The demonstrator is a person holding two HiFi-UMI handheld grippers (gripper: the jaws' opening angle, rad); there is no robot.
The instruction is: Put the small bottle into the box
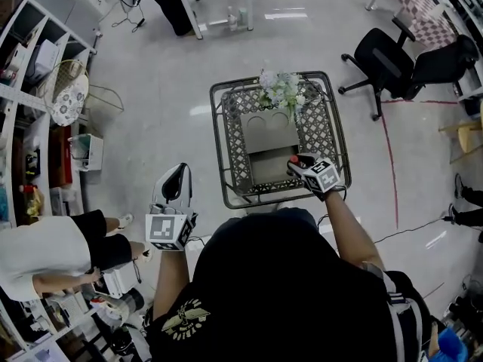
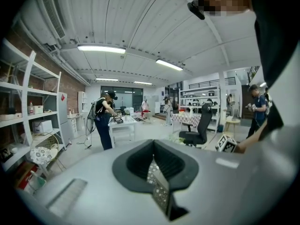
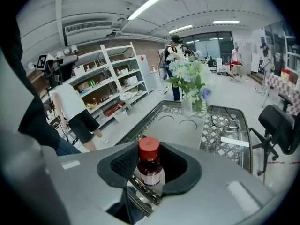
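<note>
The small bottle (image 3: 150, 165), dark brown with a red cap (image 1: 293, 159), stands upright between the jaws of my right gripper (image 3: 151, 175), which is shut on it. In the head view that right gripper (image 1: 298, 163) hovers over the near right part of the metal lattice table (image 1: 226, 149). The grey box (image 1: 268, 134), its top panel marked by two round cut-outs (image 3: 180, 125), lies in the table's middle, just ahead of the bottle. My left gripper (image 1: 175, 176) hangs off the table's left side over the floor. Its jaws (image 2: 155, 165) are shut with nothing between them.
A vase of pale flowers (image 1: 281, 89) stands at the table's far edge, beyond the box. A black cable (image 3: 225, 121) lies on the lattice to the right. A black office chair (image 1: 392, 62) is at the right, shelves (image 1: 30, 89) and a person in white (image 1: 60, 251) at the left.
</note>
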